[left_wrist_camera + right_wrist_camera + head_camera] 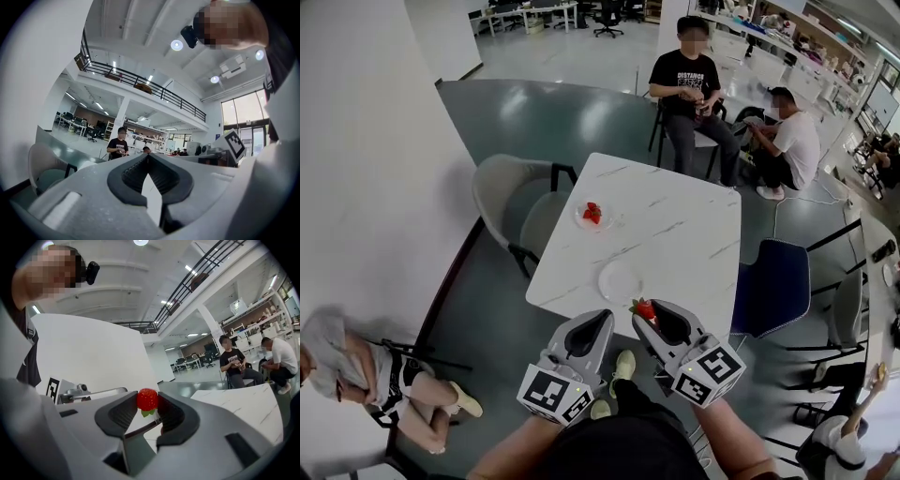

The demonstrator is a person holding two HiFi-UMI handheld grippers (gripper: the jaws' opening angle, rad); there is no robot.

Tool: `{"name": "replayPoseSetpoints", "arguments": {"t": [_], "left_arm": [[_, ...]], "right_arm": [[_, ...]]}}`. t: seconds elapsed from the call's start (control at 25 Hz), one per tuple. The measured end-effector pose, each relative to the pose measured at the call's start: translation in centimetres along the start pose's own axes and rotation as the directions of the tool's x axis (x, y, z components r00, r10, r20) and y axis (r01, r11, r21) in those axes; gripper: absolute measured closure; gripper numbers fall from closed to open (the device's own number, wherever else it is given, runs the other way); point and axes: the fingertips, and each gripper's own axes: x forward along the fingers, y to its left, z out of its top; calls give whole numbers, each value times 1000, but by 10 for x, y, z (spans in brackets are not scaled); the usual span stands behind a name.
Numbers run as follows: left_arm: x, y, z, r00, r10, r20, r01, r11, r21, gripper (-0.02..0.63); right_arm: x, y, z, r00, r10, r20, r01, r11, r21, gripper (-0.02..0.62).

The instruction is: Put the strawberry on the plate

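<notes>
Head view: a white marble table (675, 234) stands in an open office. The left gripper (602, 316) and the right gripper (645, 317) sit side by side at the table's near edge, both pointing level toward the far side. The right gripper pinches the strawberry (644, 308) between its jaw tips, and the fruit sits at the near edge, just short of the near plate (621, 279), which is bare. The far plate (579, 223), further in and toward the left side of the table, carries spare berries (593, 213). A grey chair (511, 202) stands at the table's left and a blue chair (773, 286) at its right. Two seated people (694, 89) are beyond the far end and a third person (347, 366) sits against the wall at lower left. Left gripper view: the left gripper (148, 156) has its jaw tips pressed together with nothing between the ribbed pads. A seated person (118, 144) shows in the distance above the jaws. Right gripper view: the right gripper (148, 402) has its jaws part-way apart and clamped on the strawberry (147, 399). The fruit is red side up with its green leaves hanging below, and each pad touches one flank. The table (243, 404) extends to the right of the jaws.
</notes>
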Motion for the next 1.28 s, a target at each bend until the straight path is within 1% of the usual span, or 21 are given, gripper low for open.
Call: {"name": "replayPoseSetpoints", "arguments": {"t": [0.36,0.6,0.76,0.92,1.08,1.16,1.28], "left_arm": [[79,50,-21,997,70,-24,-70,997,-8,595],[105,79,-46,993,95,-69,-97,995,-16,595],[119,97,-67,991,89,-96,-91,996,-22,595],[128,115,-95,989,67,-135,-73,997,-41,595],[135,130,-123,987,44,-155,-54,997,-58,595],[137,137,-135,986,39,-164,-50,997,-64,595],[137,148,-150,984,36,-177,-48,997,-65,595]], "right_arm": [[54,-84,-19,994,31,-108,-28,999,29,457],[75,-113,-41,987,33,-158,-27,999,38,457],[88,-133,-69,979,-2,-206,8,1000,28,457],[103,-151,-114,957,-53,-284,56,998,4,457],[116,-168,-161,927,-90,-364,82,996,-37,457],[122,-178,-184,906,-109,-408,94,994,-55,457],[131,-191,-218,863,-132,-488,101,991,-89,457]]}}
